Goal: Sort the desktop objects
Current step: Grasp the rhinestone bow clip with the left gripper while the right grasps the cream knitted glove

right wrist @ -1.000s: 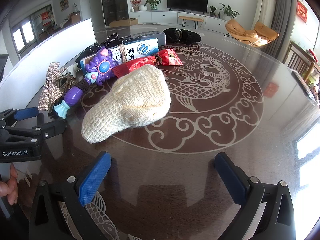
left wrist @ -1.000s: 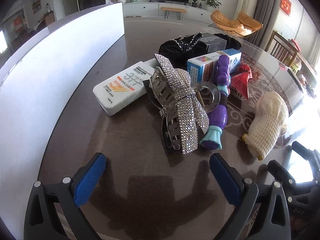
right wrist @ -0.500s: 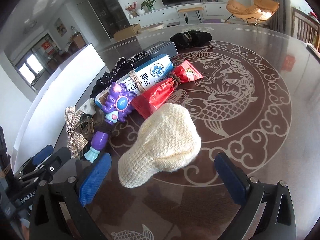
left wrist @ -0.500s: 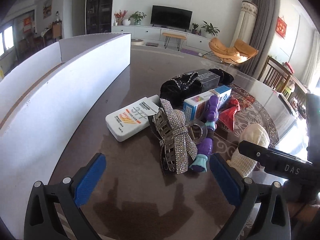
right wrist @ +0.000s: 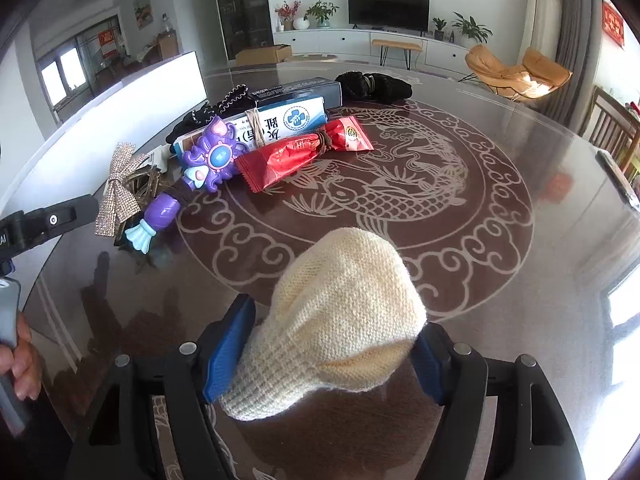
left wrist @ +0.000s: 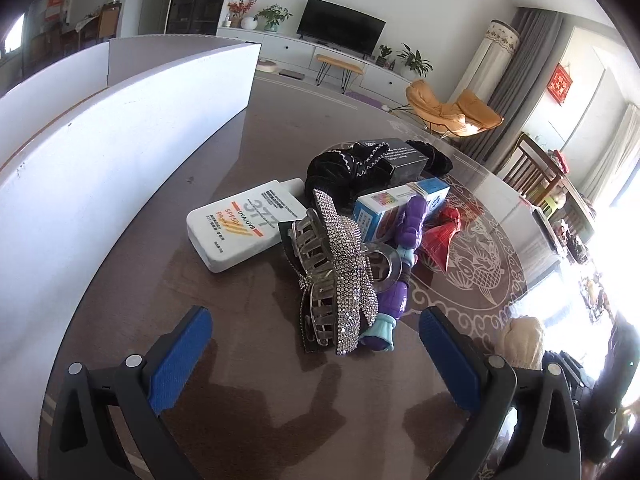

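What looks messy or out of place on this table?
Nothing is spilled or broken, but the things lie heaped: a sparkly bow hair clip rests on a purple toy wand, which leans across a blue box. The cream knitted hat sits apart, squeezed in the right gripper.

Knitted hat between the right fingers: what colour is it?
Cream knitted hat, clearest in the right wrist view.

The right claw [right wrist: 328, 354] is closed on the cream knitted hat [right wrist: 340, 316], which is pinched between its blue pads. The left claw [left wrist: 316, 354] is held wide apart with nothing between its pads, left of that hat and low over the surface [left wrist: 248, 380].
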`<state>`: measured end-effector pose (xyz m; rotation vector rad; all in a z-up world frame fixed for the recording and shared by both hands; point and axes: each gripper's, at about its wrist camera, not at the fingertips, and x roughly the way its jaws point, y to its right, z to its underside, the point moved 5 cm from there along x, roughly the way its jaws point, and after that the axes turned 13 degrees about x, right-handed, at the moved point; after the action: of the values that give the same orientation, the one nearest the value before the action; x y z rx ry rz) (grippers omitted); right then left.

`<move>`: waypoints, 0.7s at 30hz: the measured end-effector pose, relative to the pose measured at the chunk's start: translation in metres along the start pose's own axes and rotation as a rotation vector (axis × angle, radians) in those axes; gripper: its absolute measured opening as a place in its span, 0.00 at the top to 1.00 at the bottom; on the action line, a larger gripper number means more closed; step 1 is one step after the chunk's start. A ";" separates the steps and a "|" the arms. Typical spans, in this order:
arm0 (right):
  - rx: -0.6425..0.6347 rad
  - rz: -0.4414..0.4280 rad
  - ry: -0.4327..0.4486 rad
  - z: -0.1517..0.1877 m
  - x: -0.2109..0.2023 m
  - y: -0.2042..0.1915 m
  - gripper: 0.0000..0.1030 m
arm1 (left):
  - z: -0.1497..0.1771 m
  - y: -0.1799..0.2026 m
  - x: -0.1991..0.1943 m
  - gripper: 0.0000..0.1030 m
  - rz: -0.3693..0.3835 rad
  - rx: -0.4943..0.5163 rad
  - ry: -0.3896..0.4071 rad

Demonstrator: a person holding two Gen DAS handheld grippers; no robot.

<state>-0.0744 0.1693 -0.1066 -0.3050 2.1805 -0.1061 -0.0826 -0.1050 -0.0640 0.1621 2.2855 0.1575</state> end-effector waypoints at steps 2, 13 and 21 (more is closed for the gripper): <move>0.001 -0.015 0.026 0.006 -0.005 0.006 0.26 | -0.004 -0.001 0.009 0.00 -0.001 -0.010 -0.022; -0.033 0.039 -0.007 0.008 0.006 -0.005 0.14 | -0.025 0.007 0.046 0.00 -0.082 -0.004 -0.110; -0.037 0.042 -0.008 0.008 0.007 -0.005 0.14 | -0.028 0.013 0.058 0.00 -0.087 -0.014 -0.117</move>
<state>-0.0707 0.1630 -0.1158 -0.2802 2.1819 -0.0409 -0.1407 -0.0839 -0.0857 0.0624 2.1695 0.1159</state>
